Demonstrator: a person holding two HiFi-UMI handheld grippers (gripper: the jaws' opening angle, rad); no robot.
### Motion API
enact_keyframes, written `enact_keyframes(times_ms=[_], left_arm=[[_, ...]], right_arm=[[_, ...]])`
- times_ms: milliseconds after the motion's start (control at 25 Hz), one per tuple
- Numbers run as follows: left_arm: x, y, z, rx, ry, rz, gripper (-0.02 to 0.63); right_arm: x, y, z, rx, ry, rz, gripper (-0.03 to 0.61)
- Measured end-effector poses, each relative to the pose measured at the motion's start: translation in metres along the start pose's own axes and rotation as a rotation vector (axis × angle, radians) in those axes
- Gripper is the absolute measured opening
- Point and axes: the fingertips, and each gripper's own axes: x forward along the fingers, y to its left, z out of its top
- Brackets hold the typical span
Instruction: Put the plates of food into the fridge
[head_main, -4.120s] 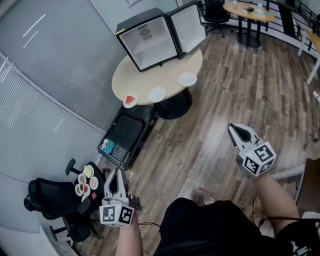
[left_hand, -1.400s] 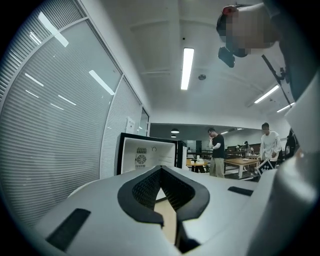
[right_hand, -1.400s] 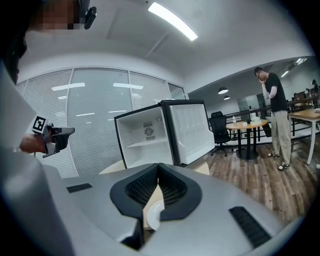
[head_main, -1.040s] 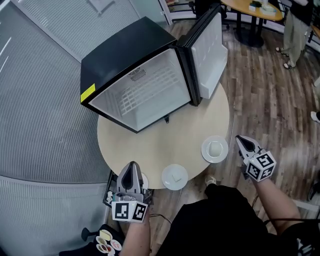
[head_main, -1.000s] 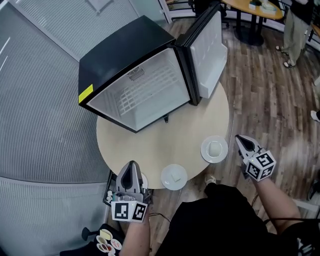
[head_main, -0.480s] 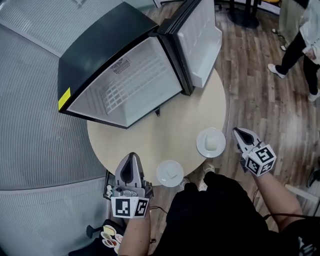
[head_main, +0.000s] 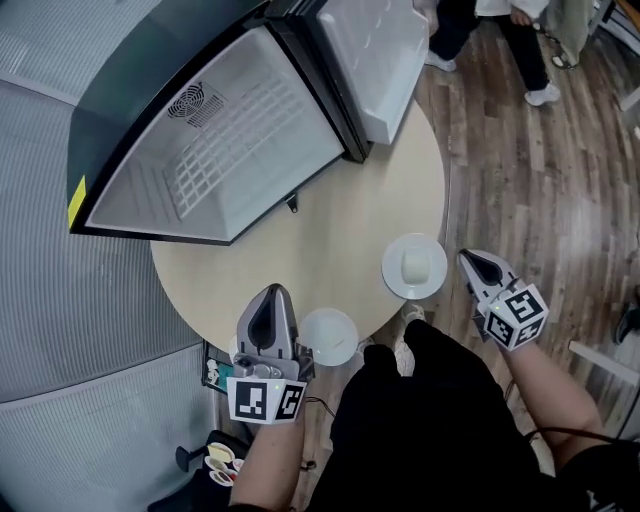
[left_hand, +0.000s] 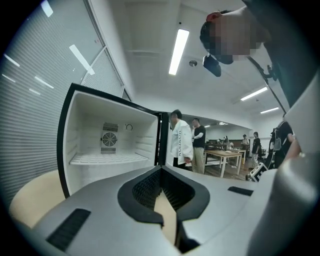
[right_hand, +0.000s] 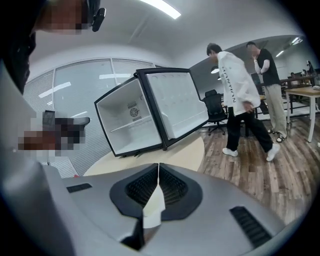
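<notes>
The plate with a pale block sits at the round desk's near edge, just beside the right tool; the second plate beside the left tool; both tools clenched, empty; the mini fridge gapes toward the plates, door swung right.

A brown and grey wood-plank floor runs under a round beige table. To the table's left stands a grey ribbed wall. Long strip lights glow on the white ceiling. Further off are a black office chair and a wooden desk.
</notes>
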Motion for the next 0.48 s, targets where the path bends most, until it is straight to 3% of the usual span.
enact_keyframes(times_ms=[280, 480], left_arm=[[0.024, -0.024, -0.025, 0.006, 0.024, -0.061, 0.005], [0.033, -0.033, -0.043, 0.018, 0.042, -0.092, 0.005]], right_arm=[[0.008, -0.003, -0.037, 0.045, 0.054, 0.025, 0.008], [0.020, -0.010, -0.069, 0.116, 0.111, 0.055, 0.112]])
